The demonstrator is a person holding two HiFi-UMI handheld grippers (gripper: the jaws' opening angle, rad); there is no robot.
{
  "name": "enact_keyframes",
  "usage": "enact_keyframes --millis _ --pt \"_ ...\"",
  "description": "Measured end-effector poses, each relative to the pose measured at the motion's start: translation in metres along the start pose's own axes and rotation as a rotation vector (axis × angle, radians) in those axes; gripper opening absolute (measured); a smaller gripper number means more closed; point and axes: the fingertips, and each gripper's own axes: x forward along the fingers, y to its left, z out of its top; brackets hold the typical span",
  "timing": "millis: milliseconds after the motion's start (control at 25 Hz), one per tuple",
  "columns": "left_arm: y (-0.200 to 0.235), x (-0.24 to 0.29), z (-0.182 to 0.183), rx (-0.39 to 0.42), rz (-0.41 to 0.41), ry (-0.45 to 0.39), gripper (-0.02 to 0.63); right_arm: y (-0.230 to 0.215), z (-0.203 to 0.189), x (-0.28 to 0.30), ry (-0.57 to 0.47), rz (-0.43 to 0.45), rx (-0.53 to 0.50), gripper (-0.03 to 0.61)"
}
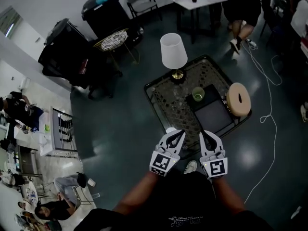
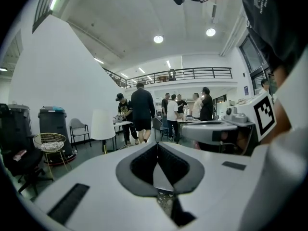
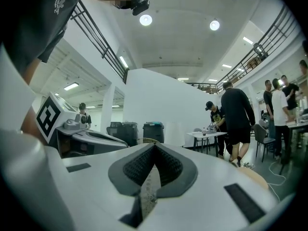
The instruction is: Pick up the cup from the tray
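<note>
In the head view, a small green cup (image 1: 198, 94) stands upright at the far left corner of a dark tray (image 1: 214, 115) on a low patterned table (image 1: 166, 102). Both grippers are held level near the table's front edge, well short of the cup. My left gripper (image 1: 178, 132) has its jaws together with nothing between them. My right gripper (image 1: 204, 133) sits beside it, jaws also meeting at the tips and empty. Neither gripper view shows the cup. The left gripper (image 2: 157, 144) and the right gripper (image 3: 154, 145) point out over the room.
A lamp with a white shade (image 1: 173, 50) stands at the table's far left. A round tan disc (image 1: 238, 99) lies right of the tray. A white cable (image 1: 269, 110) runs over the floor on the right. Chairs, black bins (image 1: 103, 9) and people (image 2: 142, 110) stand farther off.
</note>
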Motion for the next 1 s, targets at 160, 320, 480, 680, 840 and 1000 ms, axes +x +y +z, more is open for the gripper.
enact_keyframes --millis 160,320,480,680,840,1000 --pt "0.016 0.009 0.005 0.0 -0.017 -0.005 0.011 -0.004 0.003 0.015 0.0 -0.01 -0.014 0.009" --pt "0.031 0.018 0.0 -0.007 -0.043 0.003 0.011 -0.009 0.004 0.032 0.01 -0.039 -0.023 0.009" --pt "0.04 0.03 0.002 0.018 -0.102 0.006 0.011 -0.013 0.003 0.049 0.023 -0.062 -0.036 0.009" --pt "0.058 0.045 0.0 0.031 -0.166 0.005 0.011 -0.017 0.001 0.072 0.033 -0.109 -0.033 0.009" --pt "0.077 0.057 -0.009 -0.006 -0.211 0.016 0.011 -0.02 0.0 0.088 0.047 -0.16 -0.035 0.009" --pt "0.097 0.066 -0.014 -0.029 -0.252 0.004 0.011 -0.024 0.0 0.104 0.059 -0.229 -0.047 0.009"
